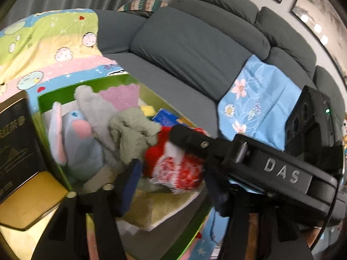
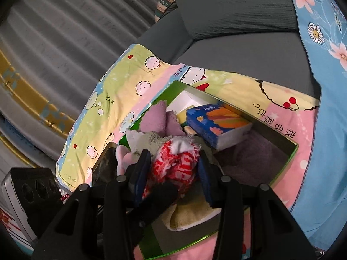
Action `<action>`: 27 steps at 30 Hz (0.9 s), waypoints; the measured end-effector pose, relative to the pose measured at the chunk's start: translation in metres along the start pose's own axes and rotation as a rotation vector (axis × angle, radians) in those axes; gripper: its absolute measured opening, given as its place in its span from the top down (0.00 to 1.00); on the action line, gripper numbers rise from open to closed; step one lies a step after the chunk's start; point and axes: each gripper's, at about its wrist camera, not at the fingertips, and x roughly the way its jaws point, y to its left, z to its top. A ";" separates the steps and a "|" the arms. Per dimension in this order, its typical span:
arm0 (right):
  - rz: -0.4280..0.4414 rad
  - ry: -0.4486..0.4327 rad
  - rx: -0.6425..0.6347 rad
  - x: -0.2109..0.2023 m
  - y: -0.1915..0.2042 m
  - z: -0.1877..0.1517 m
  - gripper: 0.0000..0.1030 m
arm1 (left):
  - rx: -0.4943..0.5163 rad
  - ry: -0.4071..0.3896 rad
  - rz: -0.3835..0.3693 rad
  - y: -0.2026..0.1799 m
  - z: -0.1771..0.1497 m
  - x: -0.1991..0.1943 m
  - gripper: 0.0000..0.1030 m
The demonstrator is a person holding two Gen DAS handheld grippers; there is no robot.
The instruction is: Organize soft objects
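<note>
A green box [image 1: 54, 96] [image 2: 290, 158] holds soft things: a blue and pink plush [image 1: 80, 143], grey cloths [image 1: 130, 130], a purple cloth [image 2: 155, 119] and a yellow towel [image 1: 156, 210]. A red and white cloth [image 1: 173, 164] [image 2: 175, 164] lies on top, inside the box. My left gripper [image 1: 171, 184] stands around it with its jaws apart. My right gripper [image 2: 173, 173] reaches over it from the right; its jaws are at both sides of the cloth, touching it.
A blue tissue box [image 2: 216, 123] lies in the green box. A cartoon blanket [image 1: 43, 49] lies under the box on a grey sofa [image 1: 195, 49]. A blue floral cloth [image 1: 256, 108] hangs on the sofa. A black and gold tin [image 1: 15, 143] stands left of the box.
</note>
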 end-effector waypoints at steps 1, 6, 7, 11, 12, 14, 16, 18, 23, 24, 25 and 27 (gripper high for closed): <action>-0.008 -0.003 -0.001 0.000 0.001 0.001 0.51 | -0.001 0.003 0.012 0.000 0.000 -0.001 0.32; -0.043 -0.030 -0.034 -0.010 0.006 0.000 0.34 | 0.044 -0.043 0.088 -0.004 -0.001 -0.018 0.19; -0.042 -0.036 -0.039 -0.013 0.008 0.000 0.33 | 0.052 -0.054 0.108 -0.006 -0.001 -0.024 0.19; -0.048 -0.076 -0.060 -0.024 0.016 -0.002 0.17 | 0.057 -0.133 0.179 -0.006 -0.005 -0.051 0.18; -0.061 -0.085 -0.071 -0.026 0.018 -0.002 0.16 | 0.058 -0.148 0.190 -0.005 -0.007 -0.057 0.18; -0.093 -0.114 -0.099 -0.034 0.024 -0.003 0.13 | 0.038 -0.147 0.183 -0.002 -0.010 -0.068 0.18; -0.120 -0.135 -0.118 -0.043 0.028 -0.005 0.11 | 0.010 -0.140 0.168 0.003 -0.013 -0.077 0.18; -0.135 -0.149 -0.130 -0.050 0.031 -0.007 0.09 | -0.005 -0.149 0.179 0.004 -0.017 -0.085 0.18; -0.190 -0.181 -0.174 -0.067 0.042 -0.016 0.06 | -0.005 -0.167 0.198 0.002 -0.027 -0.100 0.18; -0.197 -0.185 -0.182 -0.069 0.044 -0.018 0.06 | -0.007 -0.170 0.196 0.003 -0.028 -0.102 0.18; -0.201 -0.189 -0.186 -0.071 0.045 -0.020 0.06 | -0.012 -0.171 0.194 0.003 -0.029 -0.104 0.18; -0.204 -0.193 -0.195 -0.075 0.048 -0.024 0.05 | -0.028 -0.173 0.182 0.004 -0.030 -0.108 0.18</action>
